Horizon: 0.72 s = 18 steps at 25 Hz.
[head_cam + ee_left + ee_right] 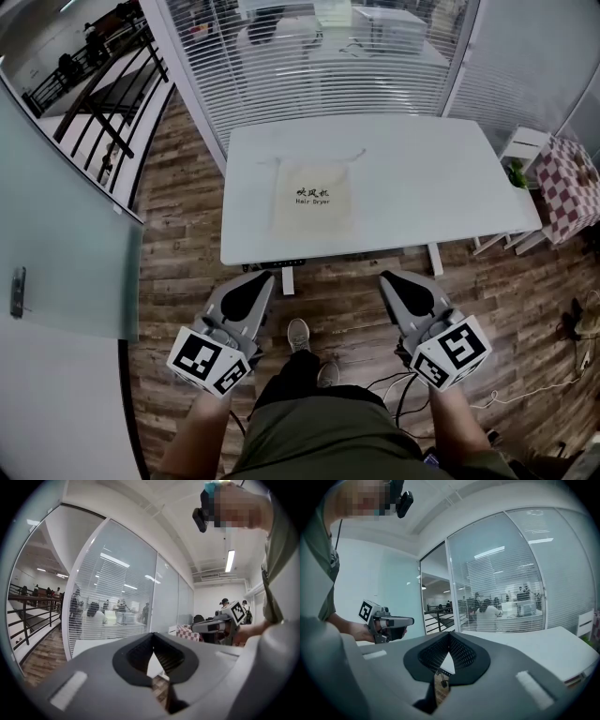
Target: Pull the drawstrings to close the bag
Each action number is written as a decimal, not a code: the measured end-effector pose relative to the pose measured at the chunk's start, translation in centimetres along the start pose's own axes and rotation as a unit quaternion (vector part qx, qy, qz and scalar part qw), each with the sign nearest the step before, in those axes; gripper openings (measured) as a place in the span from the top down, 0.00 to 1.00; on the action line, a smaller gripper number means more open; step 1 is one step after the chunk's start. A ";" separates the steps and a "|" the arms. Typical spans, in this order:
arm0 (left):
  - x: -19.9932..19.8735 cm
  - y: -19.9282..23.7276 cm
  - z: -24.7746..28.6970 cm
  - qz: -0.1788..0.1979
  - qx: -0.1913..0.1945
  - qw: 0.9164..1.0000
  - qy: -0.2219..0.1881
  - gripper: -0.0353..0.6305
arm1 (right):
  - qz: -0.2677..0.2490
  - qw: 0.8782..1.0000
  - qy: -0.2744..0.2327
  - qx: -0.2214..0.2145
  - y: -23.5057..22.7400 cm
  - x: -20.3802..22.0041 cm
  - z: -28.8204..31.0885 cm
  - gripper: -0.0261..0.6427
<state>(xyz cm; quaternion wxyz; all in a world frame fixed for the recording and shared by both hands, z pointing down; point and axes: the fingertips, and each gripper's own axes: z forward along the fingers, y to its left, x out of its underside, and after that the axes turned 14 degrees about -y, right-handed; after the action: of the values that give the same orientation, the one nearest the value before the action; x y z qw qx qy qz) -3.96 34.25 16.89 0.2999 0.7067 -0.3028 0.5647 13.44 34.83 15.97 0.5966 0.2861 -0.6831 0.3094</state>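
A cream drawstring bag (312, 195) printed "Hair Dryer" lies flat on the white table (422, 178), its mouth toward the far side. Thin drawstrings (352, 155) trail from its top corners. My left gripper (257, 281) and right gripper (392, 279) hang side by side in front of the table's near edge, over the floor and well short of the bag. Both are shut with nothing between the jaws. In the left gripper view the closed tips (153, 640) point level across the tabletop, with the right gripper (220, 623) off to the side. The right gripper view shows its closed tips (449, 640) and the left gripper (386, 620).
A glass partition with blinds (319, 56) stands behind the table. A checkered cloth (574, 187) and a small white stand with a plant (518, 159) sit at the right. Cables (525, 389) lie on the wooden floor. My shoe (298, 333) is near the table leg (288, 279).
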 end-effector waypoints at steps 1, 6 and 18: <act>0.2 0.3 0.3 -0.001 0.000 1.000 0.000 0.94 | 0.000 1.000 0.001 0.001 -0.3 0.1 0.3 0.95; 1.3 1.9 1.9 -0.005 0.003 1.000 0.004 0.94 | -0.004 1.000 0.012 0.007 -1.8 1.2 1.9 0.95; 4.1 8.8 6.7 -0.024 0.004 0.999 0.022 0.94 | 0.010 0.999 0.033 0.016 -5.8 4.0 8.9 0.95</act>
<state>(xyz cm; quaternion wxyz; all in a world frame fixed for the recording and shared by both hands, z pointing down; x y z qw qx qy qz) -5.85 23.14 20.43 0.3172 0.7020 -0.2771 0.5743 11.63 24.22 19.54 0.6108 0.2783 -0.6608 0.3358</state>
